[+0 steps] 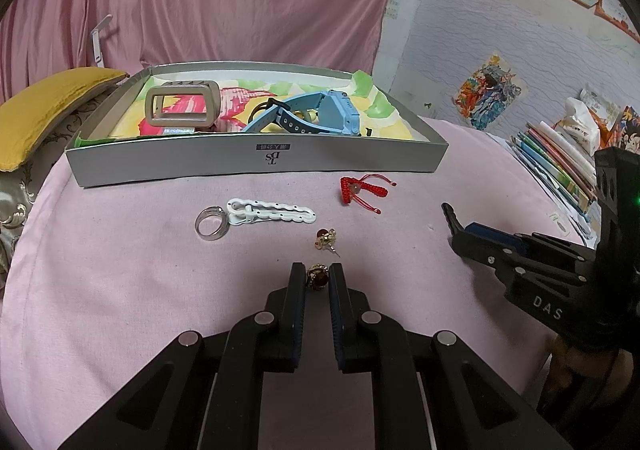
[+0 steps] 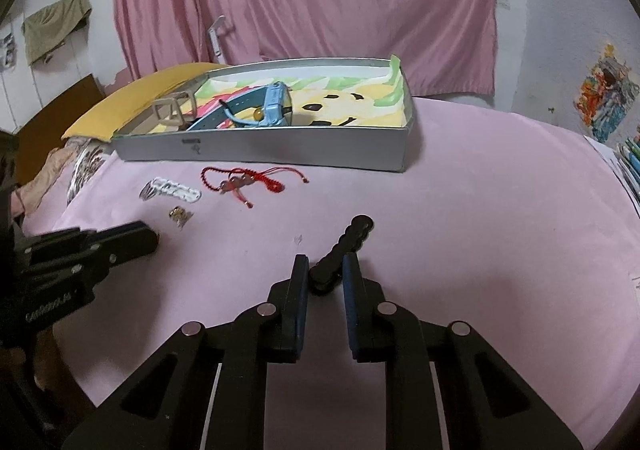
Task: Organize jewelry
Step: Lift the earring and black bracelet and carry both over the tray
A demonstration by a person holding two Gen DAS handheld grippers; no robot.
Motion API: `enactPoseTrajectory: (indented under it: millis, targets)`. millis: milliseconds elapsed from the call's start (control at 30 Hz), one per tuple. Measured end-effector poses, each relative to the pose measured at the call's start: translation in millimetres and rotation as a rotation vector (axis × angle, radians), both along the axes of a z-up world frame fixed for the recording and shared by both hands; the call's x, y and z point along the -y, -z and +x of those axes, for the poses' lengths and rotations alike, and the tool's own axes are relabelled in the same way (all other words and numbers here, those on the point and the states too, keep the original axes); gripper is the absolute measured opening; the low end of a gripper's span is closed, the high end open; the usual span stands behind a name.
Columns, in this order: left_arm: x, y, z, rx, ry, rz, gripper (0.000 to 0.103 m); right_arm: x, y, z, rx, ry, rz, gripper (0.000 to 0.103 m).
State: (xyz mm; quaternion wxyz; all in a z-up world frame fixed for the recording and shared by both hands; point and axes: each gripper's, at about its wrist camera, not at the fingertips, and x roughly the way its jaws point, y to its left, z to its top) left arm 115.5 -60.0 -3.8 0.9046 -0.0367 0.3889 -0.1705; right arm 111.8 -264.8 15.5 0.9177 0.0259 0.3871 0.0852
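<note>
On the pink cloth before the grey tray (image 1: pixel 256 163), the left gripper (image 1: pixel 317 282) pinches a gold-and-red earring (image 1: pixel 317 278) between narrowed jaws, while the right gripper (image 2: pixel 326 274) clamps one end of a black hair clip (image 2: pixel 344 246).

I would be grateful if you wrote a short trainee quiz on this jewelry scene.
1. True or false: the blue watch lies inside the gray box.
2. What sits between the fingers of the left gripper?
3. Which lies nearest the clear ring: A red bracelet, B white hair clip, C black hair clip?

Key: 1 true; 2 a gold earring with a red stone; 3 B.
</note>
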Motion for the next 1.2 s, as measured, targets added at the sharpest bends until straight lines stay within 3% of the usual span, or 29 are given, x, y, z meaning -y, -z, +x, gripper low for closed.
enactPoseTrajectory:
  millis: [100,367,567,933,1200]
  targets:
    - [1,-1,-2,0.007,0.008,-0.011,0.011,4,-1,-3,0.01,-0.002,0.035,0.015]
    - [-2,-12,-6,0.064,-0.009,-0.041,0.011,-5,-17,-8,0.099,-0.026,0.004,0.015]
    - [-8,-24,-3,0.115,-0.036,-0.051,0.011,-15,-39,-10,0.224,-0.051,-0.044,0.015]
    - [-20,-66,25,0.326,-0.122,-0.08,0.011,-30,-81,15,0.461,-0.079,-0.108,0.015]
    - [-12,-79,61,0.452,-0.153,-0.081,0.011,-33,-92,45,0.541,-0.068,-0.162,0.015]
